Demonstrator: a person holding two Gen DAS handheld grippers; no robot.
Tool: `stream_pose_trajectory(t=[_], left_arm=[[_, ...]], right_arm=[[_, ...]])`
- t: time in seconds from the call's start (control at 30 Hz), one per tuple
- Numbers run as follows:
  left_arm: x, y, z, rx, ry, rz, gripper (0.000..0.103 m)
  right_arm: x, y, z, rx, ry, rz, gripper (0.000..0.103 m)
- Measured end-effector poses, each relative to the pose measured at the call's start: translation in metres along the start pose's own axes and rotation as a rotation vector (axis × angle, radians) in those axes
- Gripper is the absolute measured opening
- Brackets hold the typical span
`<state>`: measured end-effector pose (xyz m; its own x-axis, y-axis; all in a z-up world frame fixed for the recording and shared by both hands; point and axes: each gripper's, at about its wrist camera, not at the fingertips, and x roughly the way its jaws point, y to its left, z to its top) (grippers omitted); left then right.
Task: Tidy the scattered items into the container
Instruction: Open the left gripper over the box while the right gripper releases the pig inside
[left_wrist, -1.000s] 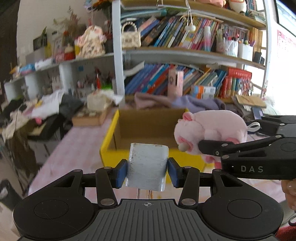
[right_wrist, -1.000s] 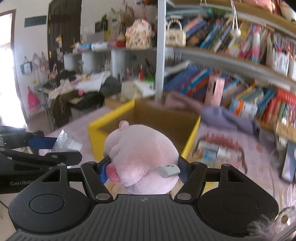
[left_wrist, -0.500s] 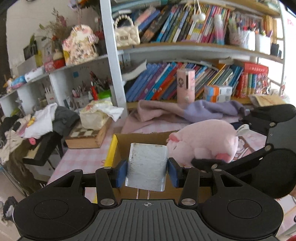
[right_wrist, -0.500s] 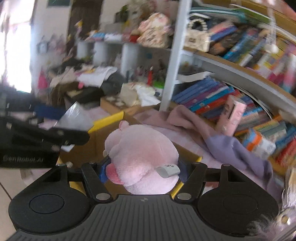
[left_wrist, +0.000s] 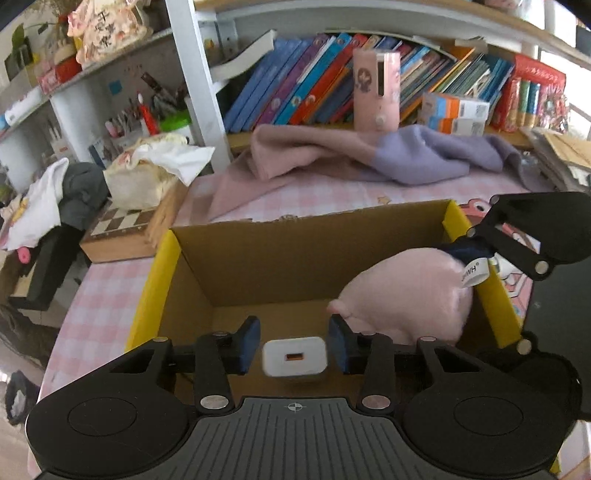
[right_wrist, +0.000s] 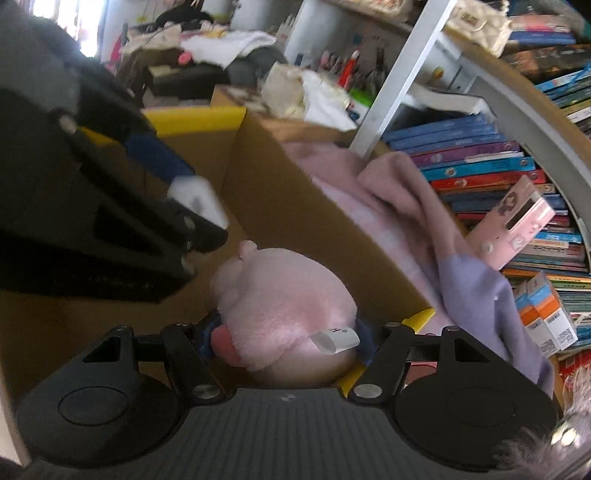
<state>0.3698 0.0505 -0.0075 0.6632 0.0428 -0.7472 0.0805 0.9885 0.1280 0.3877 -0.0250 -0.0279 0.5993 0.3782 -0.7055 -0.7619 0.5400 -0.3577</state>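
A cardboard box (left_wrist: 280, 258) with yellow flaps stands open below both grippers. My left gripper (left_wrist: 294, 343) hangs over its inside with its jaws closing. A white charger block (left_wrist: 294, 356) sits between the blue pads, port end towards me and blurred, with a thin gap on each side. My right gripper (right_wrist: 286, 339) is shut on a pink plush pig (right_wrist: 284, 310) and holds it low inside the box (right_wrist: 295, 206). The left wrist view shows the pig (left_wrist: 406, 295) at the box's right side, and the right wrist view shows the charger (right_wrist: 199, 201) at the left gripper's tip.
A pink and purple cloth (left_wrist: 354, 155) lies behind the box on the pink checked tabletop (left_wrist: 107, 295). A wooden chessboard case (left_wrist: 122, 229) sits at the back left. Bookshelves (left_wrist: 295, 85) and an upright pink carton (left_wrist: 376, 88) line the back.
Both grippers moved forward and down over the box. The charger turned end-on and came loose from the left pads, which narrowed. The right gripper rolled and lowered the pig into the box.
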Motion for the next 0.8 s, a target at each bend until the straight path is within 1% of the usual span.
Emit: stream_pose_trajectory(t=[0.13, 0.23, 0.27, 0.3, 0.33, 0.37, 0.43, 0.47, 0.5, 0.6, 0.7, 0.8], left_arm=[[0.006, 0.000, 0.003, 0.001, 0.012, 0.008, 0.040], [0.002, 0.000, 0.005, -0.005, -0.005, 0.009, 0.043], [0.001, 0.001, 0.006, -0.008, -0.012, 0.009, 0.043], [-0.002, 0.001, 0.006, -0.013, -0.022, 0.010, 0.046], [-0.006, 0.002, 0.006, -0.021, -0.035, 0.016, 0.055], [-0.011, 0.003, 0.006, -0.028, -0.050, 0.025, 0.059], [-0.022, 0.004, 0.006, -0.045, -0.085, 0.036, 0.072], [-0.030, 0.004, 0.006, -0.055, -0.106, 0.039, 0.075], [-0.038, 0.005, 0.006, -0.064, -0.130, 0.040, 0.077], [-0.065, 0.004, 0.002, -0.068, -0.206, 0.050, 0.084], [-0.091, 0.003, -0.006, -0.077, -0.264, 0.067, 0.085], [-0.115, 0.005, -0.018, -0.109, -0.307, 0.062, 0.086]], right_arm=[[0.009, 0.000, 0.000, -0.036, 0.007, 0.010, 0.069], [0.011, 0.001, -0.001, -0.035, 0.001, 0.008, 0.072], [0.010, 0.001, -0.002, -0.033, -0.008, 0.007, 0.076], [0.009, 0.000, -0.002, -0.029, -0.022, 0.004, 0.079], [0.007, -0.001, 0.000, -0.025, -0.033, 0.001, 0.081], [0.003, -0.003, 0.001, -0.017, -0.046, -0.005, 0.084], [-0.007, -0.007, 0.003, 0.004, -0.087, -0.020, 0.085], [-0.013, -0.009, 0.004, 0.014, -0.104, -0.025, 0.089], [-0.018, -0.011, 0.005, 0.024, -0.119, -0.031, 0.091], [-0.039, -0.016, 0.008, 0.067, -0.176, -0.049, 0.091], [-0.066, -0.018, 0.009, 0.129, -0.249, -0.063, 0.091], [-0.091, -0.012, 0.009, 0.174, -0.300, -0.079, 0.091]])
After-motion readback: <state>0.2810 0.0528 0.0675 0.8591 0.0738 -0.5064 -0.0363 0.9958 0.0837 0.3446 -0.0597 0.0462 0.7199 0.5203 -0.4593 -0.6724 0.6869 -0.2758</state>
